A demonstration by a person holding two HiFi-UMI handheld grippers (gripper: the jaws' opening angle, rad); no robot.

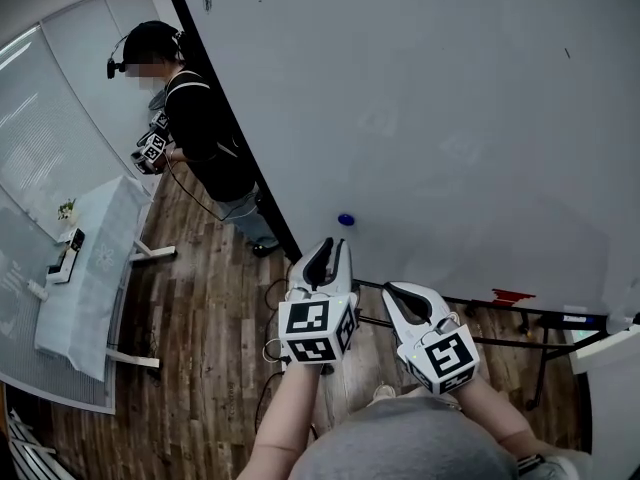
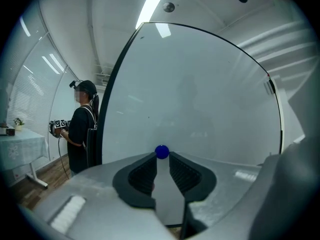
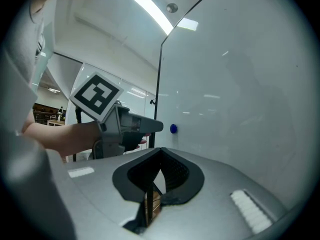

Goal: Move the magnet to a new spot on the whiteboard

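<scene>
My left tongs (image 2: 162, 160) were released, jaws apart with nothing gripped. The blue magnet (image 2: 161, 152) sat on the whiteboard (image 1: 450, 118) just past their tips, low near its left edge. My right tongs (image 3: 160, 150) were clenched empty, to the right.

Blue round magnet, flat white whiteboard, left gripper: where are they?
Blue round magnet (image 1: 346, 219), head view, its centre.
Flat white whiteboard (image 1: 450, 118), head view, bare surface.
Left gripper (image 1: 337, 245), head view, between its jaws' tips.
</scene>
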